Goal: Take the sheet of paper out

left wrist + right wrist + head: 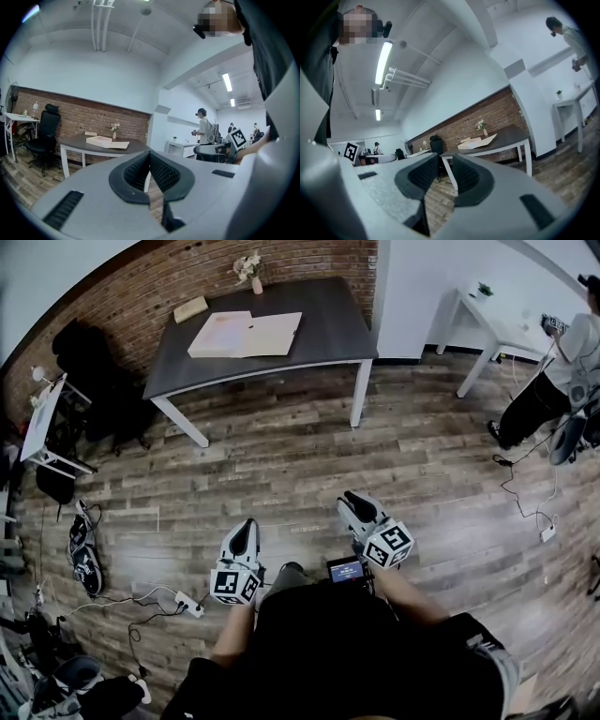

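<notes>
Listener: What does the head view give that the two gripper views lack?

Describer: It looks down on both tools at once. The left hand-held gripper [247, 525] and the right hand-held gripper [356, 501] are held out over a wooden floor [281, 456], both aimed at a dark desk [328, 338] well ahead of them. It also shows the desk top from above, and a second person [553, 381] standing at the far right.

Listener: And the gripper views?

Describer: They show the jaws closely. On the left hand-held gripper [150, 154] the ribbed pads meet at their tips with nothing caught between them. On the right hand-held gripper [446, 159] the pads stand partly apart, and only floor and a desk leg show through the gap. These views see the desk side-on against a brick wall, with a black office chair [44, 131] to its left.

Listener: Where is the sheet of paper?

Describer: The sheet of paper [275, 334] lies flat on the desk, pale cream and roughly square. Its left edge touches a thicker pale pad [220, 334]. A small box [190, 308] and a vase of flowers [251, 273] stand behind it. Neither tool is near it.
</notes>
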